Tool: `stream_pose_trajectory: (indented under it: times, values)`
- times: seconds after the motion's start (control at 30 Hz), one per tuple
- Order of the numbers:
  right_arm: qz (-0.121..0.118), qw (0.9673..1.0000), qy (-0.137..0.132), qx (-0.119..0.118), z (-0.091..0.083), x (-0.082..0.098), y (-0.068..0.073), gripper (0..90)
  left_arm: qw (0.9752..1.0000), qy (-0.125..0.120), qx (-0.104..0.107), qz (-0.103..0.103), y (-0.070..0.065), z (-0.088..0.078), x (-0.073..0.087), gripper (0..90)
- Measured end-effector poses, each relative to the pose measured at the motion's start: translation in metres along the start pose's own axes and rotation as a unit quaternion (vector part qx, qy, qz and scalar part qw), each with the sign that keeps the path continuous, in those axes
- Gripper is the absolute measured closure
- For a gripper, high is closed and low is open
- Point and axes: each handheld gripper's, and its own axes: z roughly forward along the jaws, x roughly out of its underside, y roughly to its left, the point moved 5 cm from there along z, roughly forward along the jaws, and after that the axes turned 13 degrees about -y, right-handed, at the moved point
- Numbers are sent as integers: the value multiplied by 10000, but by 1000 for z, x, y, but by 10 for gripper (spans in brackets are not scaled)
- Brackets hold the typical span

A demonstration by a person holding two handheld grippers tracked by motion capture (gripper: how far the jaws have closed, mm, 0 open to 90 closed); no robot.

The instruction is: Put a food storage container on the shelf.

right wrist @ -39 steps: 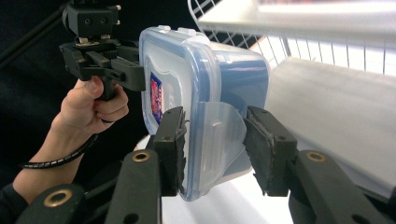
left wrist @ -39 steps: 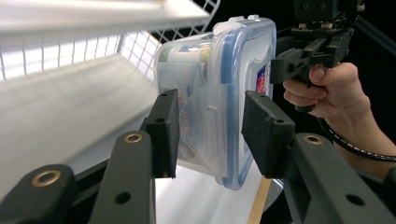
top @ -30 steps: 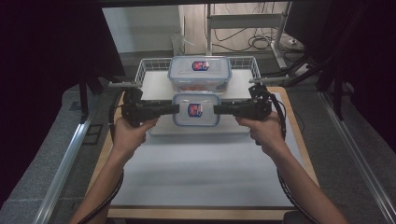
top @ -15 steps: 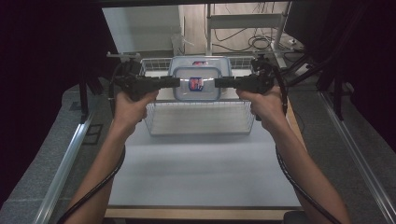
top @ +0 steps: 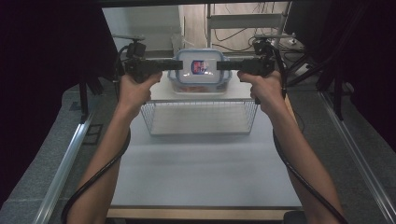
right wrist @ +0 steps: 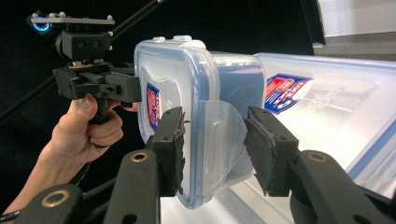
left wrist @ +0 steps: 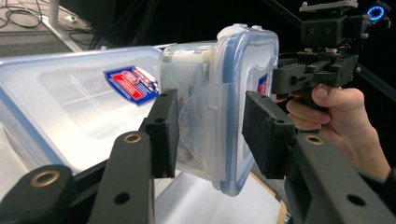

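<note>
Being carried in the high view is a small lidded container (top: 200,71), which is being held by its two short ends between the left gripper (top: 169,66) and the right gripper (top: 226,65). It is being kept level above the far rim of a wire basket (top: 201,116) standing on the white table (top: 196,172). A second, larger container is not being made out clearly beneath it in this view.

Being shown in the left gripper view are the two black jaws clamped on one end of the small lidded container (left wrist: 224,107), one pad on the lid side and one on the clear body, with the latch flap between them. A larger container (left wrist: 79,102) with a red and blue label is lying just behind and below.

Being shown in the right gripper view is the same arrangement at the opposite end: the jaws are pressed onto the small lidded container (right wrist: 196,107), and the larger container (right wrist: 322,112) is lying beyond it.

Progress is being judged as mid-transfer: the pick-up is complete and the load is airborne. Lowering onto a resting place and release of both grips are being regarded as outstanding.
</note>
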Motion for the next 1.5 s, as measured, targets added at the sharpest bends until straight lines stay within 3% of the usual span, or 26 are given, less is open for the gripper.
stream_pose_trajectory:
  times: [0.2, 0.43, 0.77, 0.87, 0.93, 0.97, 1.0, 1.03, 1.07, 1.23, 1.33, 1.4, 1.47, 1.5]
  values:
    - [133, 9999, -41, 68, 7, -9, -13, 574, 9997, -88, -41, -240, 12, 10, -7, 568]
    - [195, 9997, 29, 121, 14, -11, -21, 574, 9988, -170, -87, -447, 22, 13, -4, 567]
    - [392, 9992, 23, 114, 20, -10, -33, 570, 9984, -134, -194, -522, 28, 17, -1, 561]
    - [443, 9989, -22, 131, 20, -10, -34, 564, 9985, -123, -247, -463, 28, 18, -1, 558]
    - [424, 9988, -57, 218, 21, -10, -35, 550, 9987, -59, -444, -252, 27, 20, -1, 558]
    - [424, 9988, -57, 218, 21, -10, -35, 550, 9987, -59, -444, -252, 27, 20, -1, 562]
    - [250, 9989, -4, 388, 23, -10, -36, 524, 9986, -48, -468, -220, 27, 21, -1, 540]
    - [250, 9989, -4, 388, 23, -10, -36, 524, 9982, -17, -563, -193, 27, 22, -1, 540]
    - [141, 9985, 31, 533, 25, -8, -37, 491, 9975, 33, -686, -132, 27, 23, 0, 505]
    - [91, 9984, -77, 553, 25, -9, -40, 506, 9976, -22, -690, -96, 29, 24, 1, 474]
    - [4, 9981, -91, 609, 26, -9, -39, 487, 9964, 10, -834, 180, 26, 25, 1, 430]
    - [-289, 9968, -106, 732, 25, -9, -36, 447, 9943, -22, -972, 431, 24, 26, 1, 374]
    - [-415, 9961, -106, 769, 25, -8, -34, 417, 9920, -56, -1041, 709, 22, 25, 2, 327]
    - [-415, 9961, -106, 769, 25, -8, -34, 417, 9920, -56, -1041, 709, 22, 25, 2, 305]
